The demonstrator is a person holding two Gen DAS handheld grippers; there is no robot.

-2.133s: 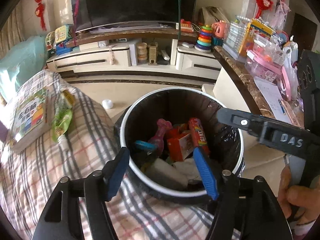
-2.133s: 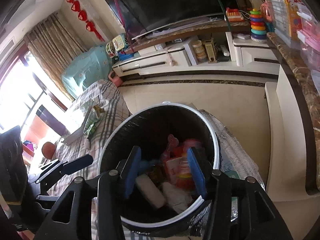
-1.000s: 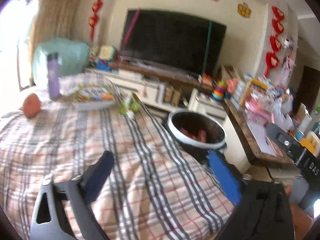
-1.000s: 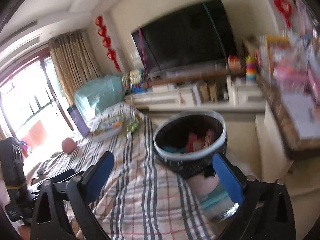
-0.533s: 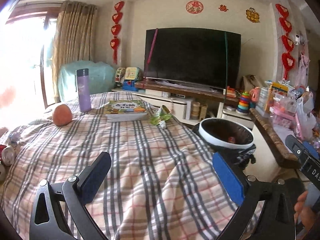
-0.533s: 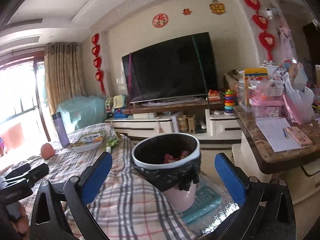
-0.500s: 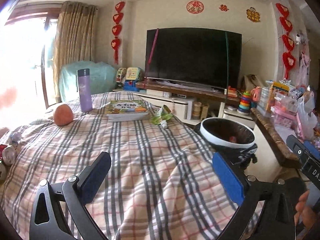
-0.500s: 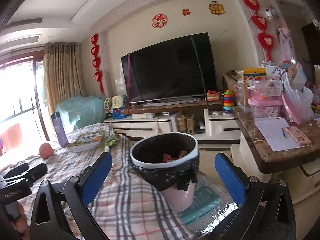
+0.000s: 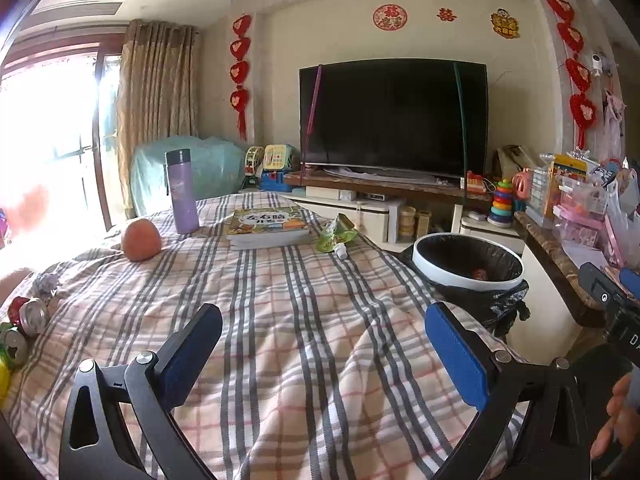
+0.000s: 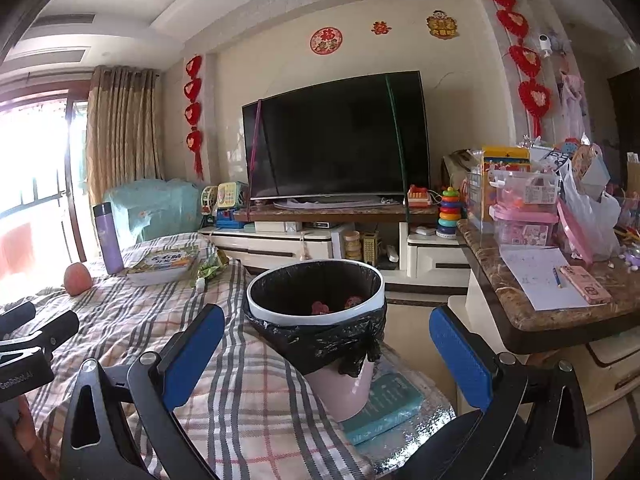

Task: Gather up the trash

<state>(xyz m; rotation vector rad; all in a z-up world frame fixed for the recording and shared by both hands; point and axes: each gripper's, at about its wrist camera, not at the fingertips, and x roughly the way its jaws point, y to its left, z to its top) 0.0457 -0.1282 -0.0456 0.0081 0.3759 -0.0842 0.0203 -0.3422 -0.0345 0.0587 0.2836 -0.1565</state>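
Note:
A pink trash bin (image 10: 316,292) with a black liner and white rim stands right of the plaid-covered table (image 9: 280,320); it holds colourful wrappers and shows in the left wrist view (image 9: 468,258) too. A green snack pouch (image 9: 336,234) lies on the table's far side beside a book (image 9: 268,226). Crushed cans (image 9: 24,320) and a crumpled foil ball (image 9: 46,282) lie at the table's left edge. My left gripper (image 9: 324,344) is open and empty over the table. My right gripper (image 10: 326,352) is open and empty, in front of the bin.
A purple bottle (image 9: 182,192) and an orange fruit (image 9: 141,239) stand at the far left of the table. A marble counter (image 10: 560,292) with boxes, paper and a pink case is on the right. A TV and cabinet line the back wall.
Both grippers have pulled back and up from over the bin and opened wider; in the last half second they have barely moved.

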